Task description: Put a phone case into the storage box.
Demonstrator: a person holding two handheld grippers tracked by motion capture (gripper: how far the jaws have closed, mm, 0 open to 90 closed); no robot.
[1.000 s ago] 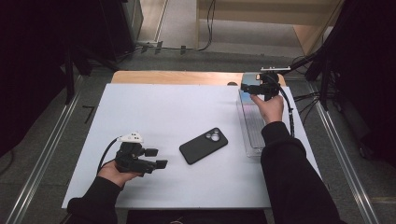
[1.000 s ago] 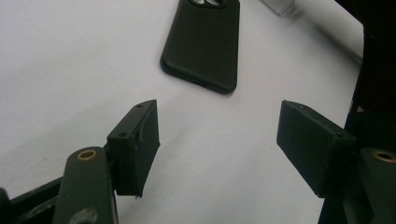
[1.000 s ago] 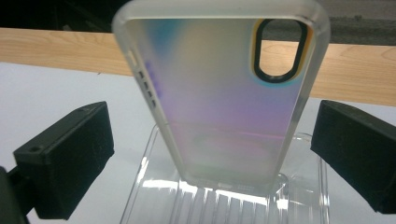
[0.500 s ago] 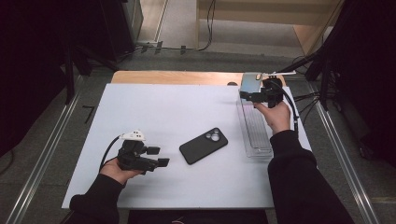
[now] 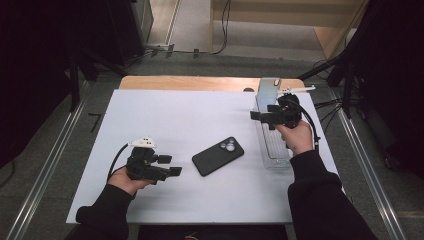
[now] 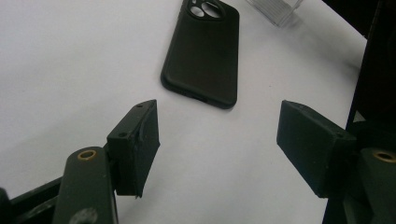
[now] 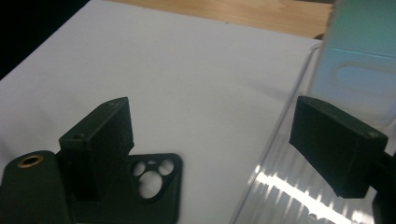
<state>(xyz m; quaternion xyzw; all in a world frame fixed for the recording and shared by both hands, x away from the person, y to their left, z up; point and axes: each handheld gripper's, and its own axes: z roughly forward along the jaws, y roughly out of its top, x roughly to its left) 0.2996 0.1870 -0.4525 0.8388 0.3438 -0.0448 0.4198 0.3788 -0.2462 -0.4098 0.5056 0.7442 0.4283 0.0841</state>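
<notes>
A black phone (image 5: 218, 155) lies camera-side up in the middle of the white table (image 5: 190, 115). My left gripper (image 5: 172, 166) rests low at the near left. Its jaws point at the phone (image 6: 203, 51) and stand open (image 6: 217, 122) with only table between them. My right gripper (image 5: 265, 115) hovers over the far part of a clear ridged tray (image 5: 274, 150). Its jaws (image 7: 212, 105) have just been closing a little, still stand apart, and nothing is between them. A black piece with round camera openings (image 7: 159, 182) shows low behind its left jaw. I cannot tell whether they touch.
A pale phone case (image 5: 267, 89) leans upright at the tray's far end (image 7: 364, 46). A wooden strip (image 5: 200, 82) runs along the table's far edge. Dark floor and metal rails flank both sides. Cables trail from each gripper.
The right hand has come back from the tray's far end toward the person and slightly left, above the tray. The left hand and the phone have stayed put.
</notes>
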